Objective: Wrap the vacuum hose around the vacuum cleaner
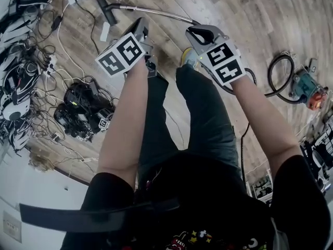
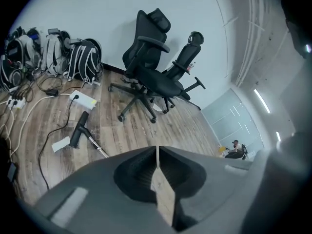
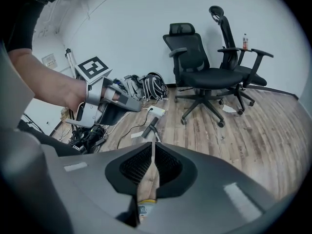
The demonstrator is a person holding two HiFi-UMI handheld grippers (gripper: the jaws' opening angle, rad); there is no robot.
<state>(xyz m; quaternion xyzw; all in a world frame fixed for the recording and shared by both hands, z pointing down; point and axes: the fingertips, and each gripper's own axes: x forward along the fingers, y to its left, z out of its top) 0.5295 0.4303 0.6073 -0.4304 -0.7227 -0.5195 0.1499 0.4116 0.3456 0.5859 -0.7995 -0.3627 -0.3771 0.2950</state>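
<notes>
Here, left gripper point(image 2: 157, 150) and right gripper point(image 3: 153, 145) hold their fingers closed, empty; an arm point(image 1: 265, 124) half-hides the vacuum hose point(image 1: 269, 79).

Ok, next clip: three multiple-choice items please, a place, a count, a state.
1. Where does the vacuum floor head lie? A on a chair seat; B on the floor near the white power strip; C in a gripper.
2. How many black office chairs are there? A one; B two; C four.
3. The left gripper is: A shut and empty; B wide open; C shut on a hose.
Answers: B, it lies on the floor near the strip; B, two stand side by side; A, its jaws meet with nothing between.
</notes>
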